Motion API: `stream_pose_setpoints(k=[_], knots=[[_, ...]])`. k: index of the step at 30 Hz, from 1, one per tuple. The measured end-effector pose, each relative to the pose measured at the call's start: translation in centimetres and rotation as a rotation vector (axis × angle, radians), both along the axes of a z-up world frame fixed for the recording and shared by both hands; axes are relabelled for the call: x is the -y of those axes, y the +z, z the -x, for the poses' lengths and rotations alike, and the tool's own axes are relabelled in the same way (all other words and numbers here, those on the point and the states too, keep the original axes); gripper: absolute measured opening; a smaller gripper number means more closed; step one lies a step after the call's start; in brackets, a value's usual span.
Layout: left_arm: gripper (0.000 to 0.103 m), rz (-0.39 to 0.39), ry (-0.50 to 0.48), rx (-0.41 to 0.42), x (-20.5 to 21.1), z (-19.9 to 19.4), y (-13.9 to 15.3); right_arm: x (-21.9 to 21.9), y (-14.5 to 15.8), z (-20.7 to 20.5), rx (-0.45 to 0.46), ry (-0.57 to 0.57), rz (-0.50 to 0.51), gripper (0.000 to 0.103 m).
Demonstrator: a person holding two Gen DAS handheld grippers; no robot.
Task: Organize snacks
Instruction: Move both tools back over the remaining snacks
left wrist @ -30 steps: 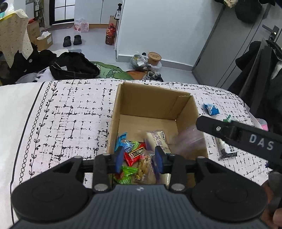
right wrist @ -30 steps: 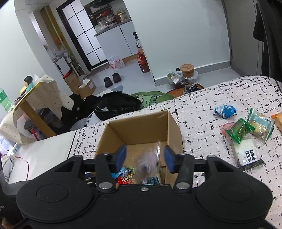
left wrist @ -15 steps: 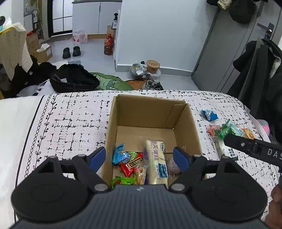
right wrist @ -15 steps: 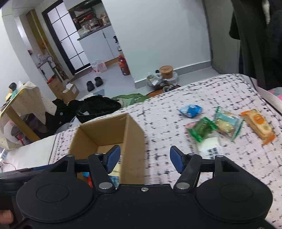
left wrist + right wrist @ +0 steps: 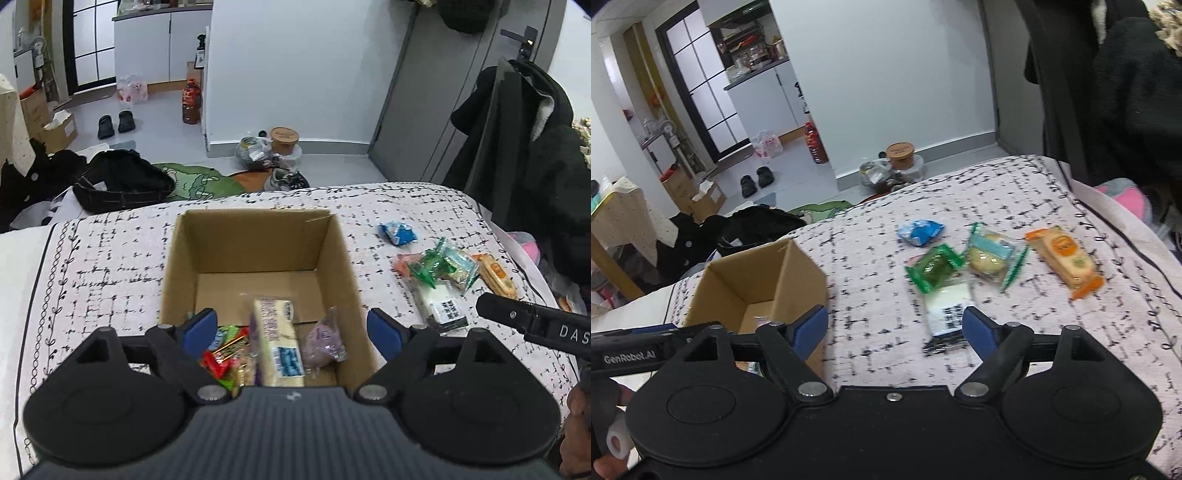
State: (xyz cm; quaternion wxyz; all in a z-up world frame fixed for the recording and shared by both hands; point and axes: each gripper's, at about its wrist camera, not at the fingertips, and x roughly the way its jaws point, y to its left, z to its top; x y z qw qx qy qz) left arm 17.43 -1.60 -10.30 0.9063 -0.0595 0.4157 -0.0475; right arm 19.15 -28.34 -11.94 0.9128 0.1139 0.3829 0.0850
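Surface: white bedspread (image 5: 1015, 192) with black dashes, cluttered room behind.
Snack: white flat packet with black label (image 5: 947, 314), long axis running near to far.
Neighbours: green wrapper (image 5: 932, 266) touching its far end.
Box: brown cardboard box (image 5: 753, 273), to the left.
Right gripper (image 5: 895, 330): nearer; jaws opening, empty, packet just beyond.
Left gripper (image 5: 291, 328): opening, empty, over box.

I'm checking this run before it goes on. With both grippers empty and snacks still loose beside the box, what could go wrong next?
1. The green packet overlaps the white packet, so the opening right gripper might drag both.
2. The right gripper's finger sits near the box wall and could nudge it.
3. The orange packet lies toward the cloth's edge; a push might slide it off.
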Motion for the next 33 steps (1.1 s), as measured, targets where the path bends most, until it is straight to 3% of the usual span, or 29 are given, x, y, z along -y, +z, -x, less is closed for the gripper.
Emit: stream_pose_setpoints(k=[15,33], knots=[[0.089,-0.006,-0.095,0.04,4.5,-0.7,1.0,5.1,0.3,0.2,0.01,-0.069,0.007,0.088],[0.09,-0.033,-0.154,0.042,9.3,-2.8,1.1,9.5,-1.1,-0.4,-0.009,-0.132,-0.007,0.088]])
